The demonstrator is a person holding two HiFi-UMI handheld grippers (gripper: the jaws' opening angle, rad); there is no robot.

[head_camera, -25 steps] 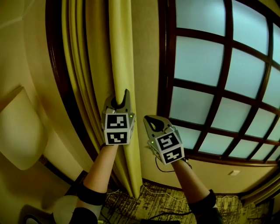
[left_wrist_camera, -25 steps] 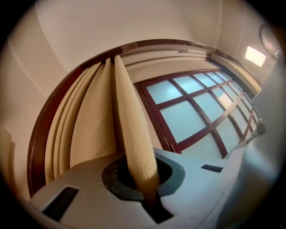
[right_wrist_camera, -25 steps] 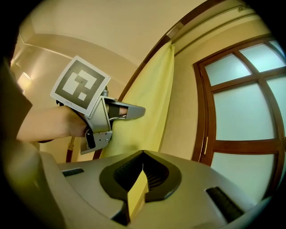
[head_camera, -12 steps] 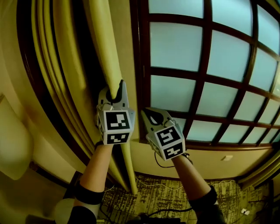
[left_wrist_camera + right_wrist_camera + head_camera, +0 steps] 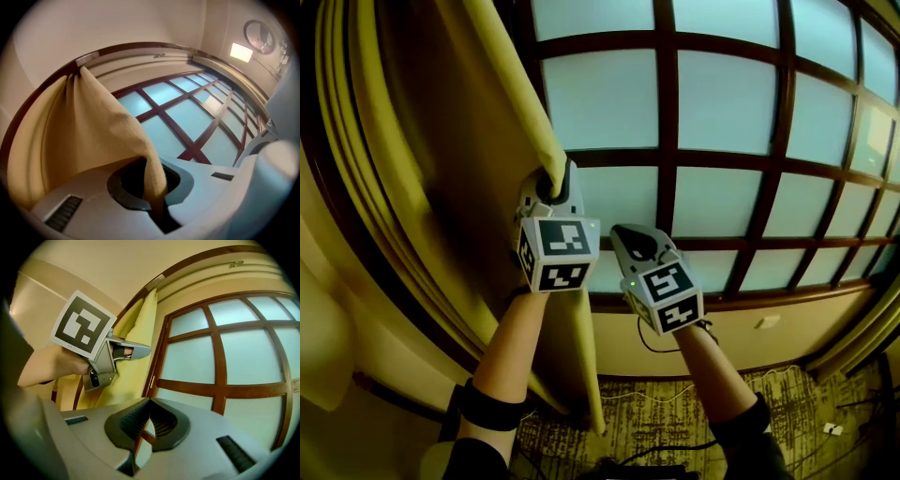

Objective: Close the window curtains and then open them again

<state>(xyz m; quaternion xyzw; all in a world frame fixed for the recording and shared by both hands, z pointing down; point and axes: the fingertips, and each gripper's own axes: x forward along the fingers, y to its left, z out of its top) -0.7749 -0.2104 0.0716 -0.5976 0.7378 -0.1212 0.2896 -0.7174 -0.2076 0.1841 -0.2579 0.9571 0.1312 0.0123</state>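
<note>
A broad window [image 5: 722, 112] of frosted panes in a dark wooden grid fills the wall, with patterned carpet [image 5: 675, 422] at its foot.

From the head view, the left claw [image 5: 551, 180] is clamped on the leading edge of the yellow curtain [image 5: 511, 89], which rises above it and bunches away to its left. The glass to its right is bare. The right claw [image 5: 630, 242] sits just beside it on the right, jaws together on nothing.

In the left gripper view, a fold of the cloth runs down into the shut jaws and is pinched there. The rest of the curtain hangs up and to the left of the claw, under the curved curtain rail [image 5: 154, 55].

In the right gripper view, the jaws meet with only an empty hollow between them and window frame showing through it. The left claw hangs up and to the left, against the curtain.

To my eye the closing has barely begun. Only the window's left margin is covered, so the drag across and the whole reopening remain.

I count one curtain, one window and two claws, one of them gripping.
</note>
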